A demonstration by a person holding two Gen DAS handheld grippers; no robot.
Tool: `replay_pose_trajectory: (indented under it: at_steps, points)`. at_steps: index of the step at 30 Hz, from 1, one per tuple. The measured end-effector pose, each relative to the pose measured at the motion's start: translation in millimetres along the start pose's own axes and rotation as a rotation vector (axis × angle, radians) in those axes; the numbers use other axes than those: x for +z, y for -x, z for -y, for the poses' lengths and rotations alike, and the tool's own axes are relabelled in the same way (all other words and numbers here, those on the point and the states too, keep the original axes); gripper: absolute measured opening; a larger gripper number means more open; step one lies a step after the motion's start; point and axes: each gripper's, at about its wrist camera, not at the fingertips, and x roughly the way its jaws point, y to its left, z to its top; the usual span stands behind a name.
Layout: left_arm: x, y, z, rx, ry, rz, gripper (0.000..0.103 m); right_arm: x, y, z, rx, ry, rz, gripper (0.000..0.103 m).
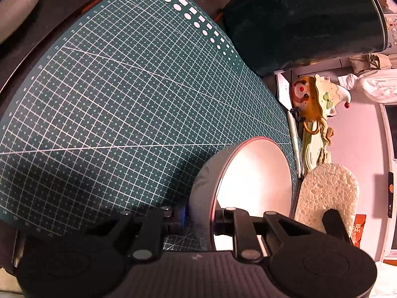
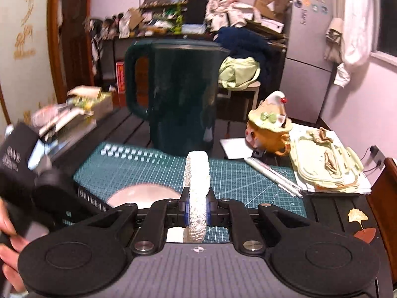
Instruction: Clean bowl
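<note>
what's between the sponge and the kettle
Only bare cutting mat, seen in the right wrist view: the sponge stands upright in the right gripper, kettle behind.

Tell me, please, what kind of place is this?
Probably a lived-in room at home, used as a hobby or work table. A green cutting mat covers the table, a dark kettle stands behind it, and a fridge and cluttered shelves fill the background.

We see pale pink walls point(image 2: 352, 104) and a brown wooden door frame point(image 2: 55, 37) at the left. A cluttered shelf point(image 2: 173, 7) stands at the back wall, a grey fridge point(image 2: 310, 49) beside it, a window point(image 2: 387, 24) at the right.
</note>
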Motion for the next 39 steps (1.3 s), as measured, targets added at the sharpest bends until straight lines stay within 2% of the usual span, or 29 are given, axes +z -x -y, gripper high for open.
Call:
replay_pose_trajectory:
  at_steps: [2,11,18,21,24,27,30,37,39]
  points:
    - [-0.2,-2.7,-7.3,-0.008,-0.003,0.003,0.019,-1.2,-2.6,-1.1,0.023,-0.005,-0.01,0.01]
    - [-10.2,-8.0,-28.0,-0.031,-0.007,-0.001,0.02,-15.3,-28.9,-21.6,-0.008,0.097,-0.068,0.01]
    - [-19.8,-4.9,-45.1,-0.032,-0.005,-0.002,0.018,-26.3,-49.4,-37.6,-0.032,0.176,-0.113,0.01]
    - [-21.1,-2.1,-50.4,-0.031,-0.006,-0.003,0.018,-21.8,-36.6,-36.9,-0.081,0.213,-0.07,0.01]
    - [-22.2,-2.3,-41.8,-0.028,-0.005,-0.002,0.018,-9.6,-21.0,-25.0,-0.094,0.179,-0.026,0.01]
    - [-24.2,-1.1,-44.2,-0.028,-0.004,0.0,0.018,1.4,-6.5,-7.1,-0.017,0.06,-0.003,0.01]
    - [-24.9,-0.8,-43.5,-0.026,-0.007,0.002,0.018,3.8,-10.2,7.3,0.129,-0.072,-0.031,0.01]
    - [-27.3,-6.8,-40.8,-0.024,-0.011,0.003,0.019,-17.8,-50.6,-7.0,0.163,-0.062,-0.162,0.01]
    - [-24.4,-6.7,-39.5,-0.021,-0.021,0.002,0.02,-22.8,-56.1,-12.5,0.135,-0.03,-0.174,0.01]
